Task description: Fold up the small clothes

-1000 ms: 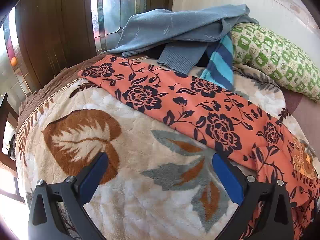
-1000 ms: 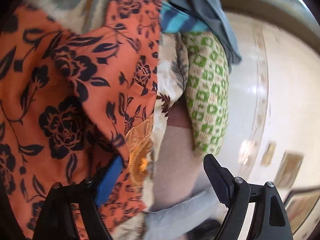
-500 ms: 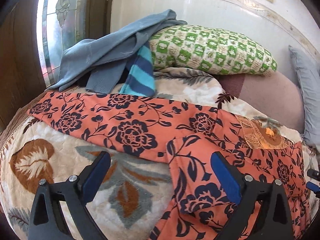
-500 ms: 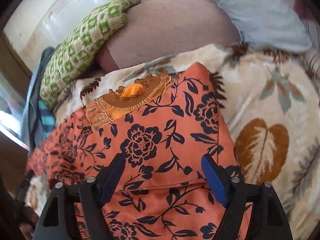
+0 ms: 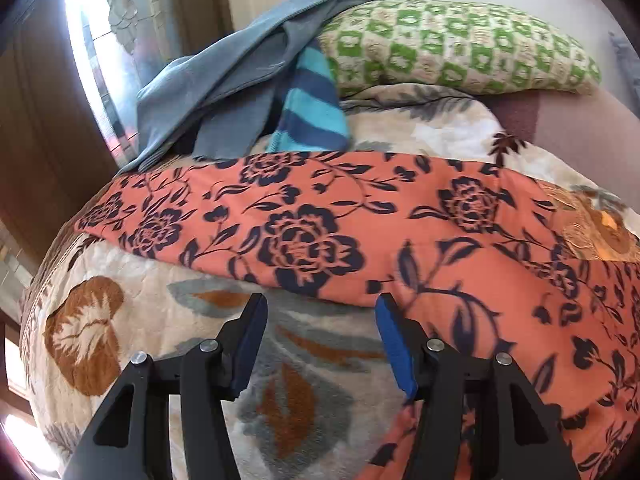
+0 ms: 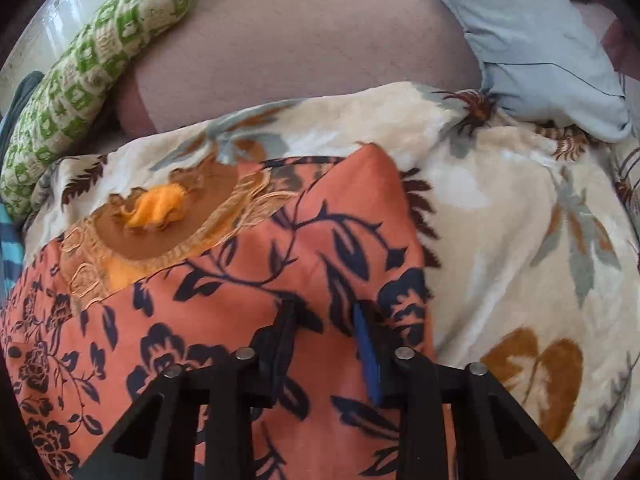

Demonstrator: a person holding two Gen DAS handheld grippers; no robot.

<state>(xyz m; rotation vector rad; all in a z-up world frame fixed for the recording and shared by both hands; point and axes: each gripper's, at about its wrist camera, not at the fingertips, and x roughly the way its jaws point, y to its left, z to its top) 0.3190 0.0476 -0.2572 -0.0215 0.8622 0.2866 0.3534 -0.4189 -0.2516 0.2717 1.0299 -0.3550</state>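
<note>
An orange garment with dark blue flowers [image 5: 360, 232] lies spread across the leaf-patterned blanket [image 5: 132, 332]. Its embroidered neckline [image 6: 160, 216] shows in the right wrist view, where the garment [image 6: 224, 312] fills the lower left. My left gripper [image 5: 318, 308] is open at the garment's near edge, its right finger over the cloth, its left over the blanket. My right gripper [image 6: 324, 312] is half closed, low over the garment near its right edge, with cloth between the fingers; no grip is visible.
A grey-blue sweater [image 5: 240, 68] and a blue striped cloth [image 5: 312, 116] are piled at the back left. A green patterned pillow [image 5: 452, 44] and a light blue pillow [image 6: 532, 40] lie at the head of the bed. A window and wooden panel stand left.
Both grippers have moved down closer to the garment. Both have narrowed their jaws, the right one much more. The left now sits at the garment's near edge.
</note>
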